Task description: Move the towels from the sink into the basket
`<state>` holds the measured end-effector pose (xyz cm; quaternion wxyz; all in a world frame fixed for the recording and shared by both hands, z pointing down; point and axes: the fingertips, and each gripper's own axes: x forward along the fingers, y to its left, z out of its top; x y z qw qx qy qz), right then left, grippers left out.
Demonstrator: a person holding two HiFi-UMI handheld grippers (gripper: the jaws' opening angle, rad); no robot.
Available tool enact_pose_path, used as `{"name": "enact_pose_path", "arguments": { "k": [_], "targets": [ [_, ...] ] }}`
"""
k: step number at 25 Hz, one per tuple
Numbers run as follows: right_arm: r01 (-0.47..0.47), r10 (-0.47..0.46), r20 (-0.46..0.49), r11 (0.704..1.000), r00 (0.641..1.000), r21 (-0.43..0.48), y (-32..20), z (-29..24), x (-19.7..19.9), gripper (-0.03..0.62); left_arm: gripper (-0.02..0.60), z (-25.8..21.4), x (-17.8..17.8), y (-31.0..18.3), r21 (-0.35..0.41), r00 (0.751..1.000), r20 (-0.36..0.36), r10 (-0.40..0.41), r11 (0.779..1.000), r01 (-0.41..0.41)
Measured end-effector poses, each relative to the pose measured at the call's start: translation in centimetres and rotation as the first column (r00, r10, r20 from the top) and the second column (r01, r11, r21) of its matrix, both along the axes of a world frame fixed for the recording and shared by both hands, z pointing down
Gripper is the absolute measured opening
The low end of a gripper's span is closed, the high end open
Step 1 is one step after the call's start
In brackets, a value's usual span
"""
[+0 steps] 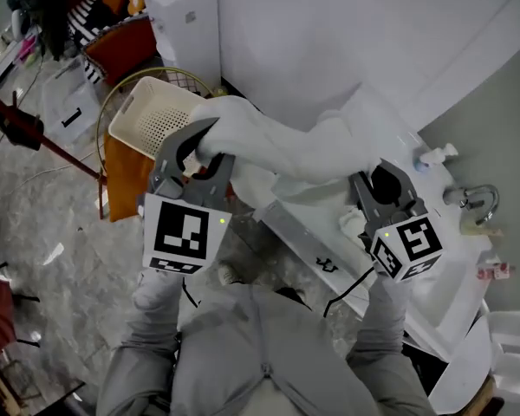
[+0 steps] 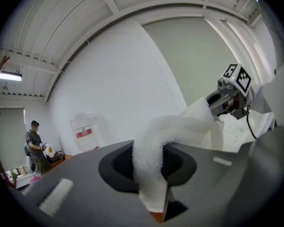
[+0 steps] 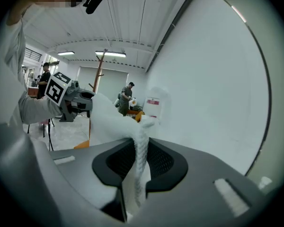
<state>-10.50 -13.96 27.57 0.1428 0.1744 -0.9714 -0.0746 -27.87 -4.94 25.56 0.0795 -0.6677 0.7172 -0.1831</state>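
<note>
A white towel (image 1: 282, 146) hangs stretched between my two grippers, above the left end of the white sink (image 1: 433, 267). My left gripper (image 1: 199, 159) is shut on one end of it, close to the cream perforated basket (image 1: 152, 115). My right gripper (image 1: 383, 193) is shut on the other end, over the sink. In the left gripper view the towel (image 2: 154, 150) runs out from between the jaws toward the right gripper (image 2: 229, 98). In the right gripper view a thin fold of towel (image 3: 139, 160) is pinched between the jaws, and the left gripper (image 3: 73, 100) shows across it.
A tap (image 1: 478, 199) and a small white bottle (image 1: 433, 156) stand at the sink's back. The basket rests on an orange stool with a wire ring (image 1: 126, 180). A white cabinet (image 1: 186, 24) stands behind it. Two people (image 3: 128, 96) stand far off.
</note>
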Motion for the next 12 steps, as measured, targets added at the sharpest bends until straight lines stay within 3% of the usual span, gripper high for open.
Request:
{"name": "enact_pose_path", "arguments": {
  "k": [6,12],
  "targets": [
    [0.143,-0.143,0.019,0.989,0.990,-0.032,3.4,0.9,-12.1,0.058,0.145,-0.4,-10.9,5.2,-0.006,0.988,0.021,-0.153,0.988,0.153],
    [0.310,-0.310,0.004,0.949,0.951,-0.052,6.1,2.2,-22.0,0.058,0.145,0.1,-19.2,8.1,-0.024,0.958,0.005,-0.287,0.957,0.287]
  ]
}}
